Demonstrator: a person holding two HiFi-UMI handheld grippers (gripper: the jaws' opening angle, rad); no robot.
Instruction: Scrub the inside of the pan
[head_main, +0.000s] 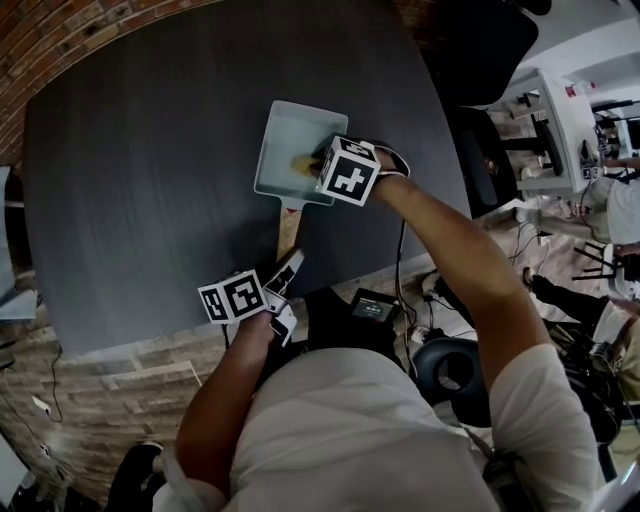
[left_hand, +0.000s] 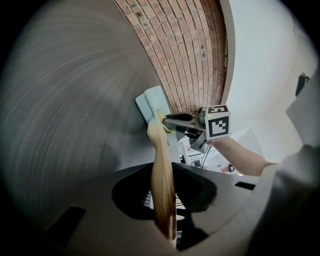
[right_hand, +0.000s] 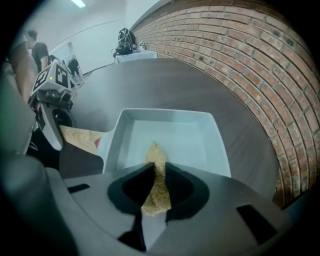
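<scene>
In the head view, the pan (head_main: 283, 140), pale and square, lies on the dark table (head_main: 140, 180), with its wooden handle (head_main: 287, 232) running out toward 6 o'clock. The left gripper (head_main: 284, 276) meets the end of that handle from 7 o'clock. The right gripper (head_main: 312, 163) reaches in over the pan's 4 o'clock corner, and a yellowish scrub pad (head_main: 300, 160) shows at its tips, low against the pan's floor.

In the left gripper view, the jaws are drawn in narrow and pinch the wooden handle, which runs from between them up toward 12 o'clock to the pan. The right gripper sits at the pan's 3 o'clock side.

In the right gripper view, the jaws stand close together and nip the scrub pad edgewise. The pad sticks out past the tips toward 12 o'clock, with its far end over the pan's floor near the 6 o'clock wall. Whether it presses on the floor, I cannot tell. The handle leaves the pan at 9 o'clock, where the left gripper clamps it. A brick wall (right_hand: 240, 60) curves behind the table at 1 o'clock.
</scene>
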